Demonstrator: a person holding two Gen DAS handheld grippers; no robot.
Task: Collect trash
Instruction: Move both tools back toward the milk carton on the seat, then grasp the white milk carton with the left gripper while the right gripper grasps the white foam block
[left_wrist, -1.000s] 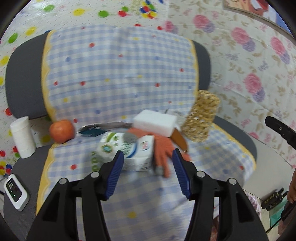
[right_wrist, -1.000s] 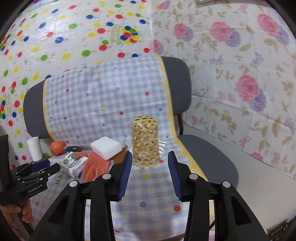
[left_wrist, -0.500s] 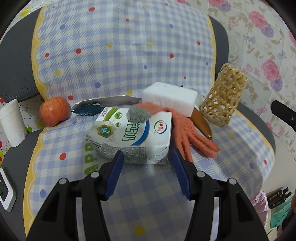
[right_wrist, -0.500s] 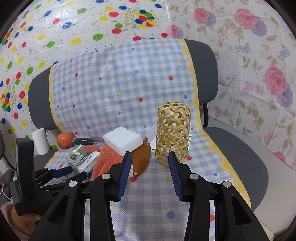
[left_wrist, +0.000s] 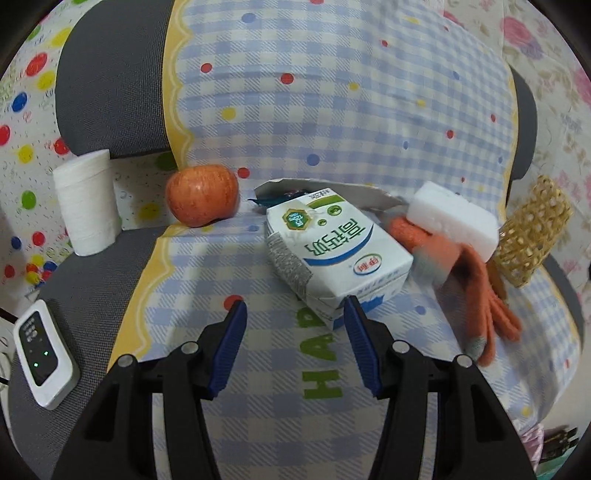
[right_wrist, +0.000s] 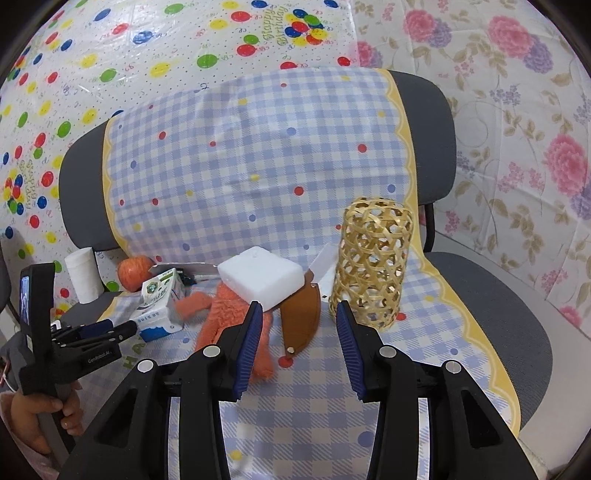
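Observation:
A white and green milk carton (left_wrist: 334, 254) lies on its side on the checked cloth of the chair seat; it also shows in the right wrist view (right_wrist: 157, 306). My left gripper (left_wrist: 295, 314) is open, and its right finger's tip reaches the carton's near corner. Behind the carton lies a torn wrapper (left_wrist: 325, 190). My right gripper (right_wrist: 299, 314) is open and empty, in front of a brown piece (right_wrist: 301, 317) and a woven gold basket (right_wrist: 371, 264). The left gripper also shows in the right wrist view (right_wrist: 127, 326).
An apple (left_wrist: 201, 194), a white paper roll (left_wrist: 86, 206) and a small white device (left_wrist: 42, 352) sit at the left. A white foam block (left_wrist: 452, 218) rests on an orange glove (left_wrist: 476, 280). The basket (left_wrist: 530, 240) stands at the right.
My left gripper has moved in close to the milk carton and shifted left. My right gripper has come closer to the basket and the brown piece.

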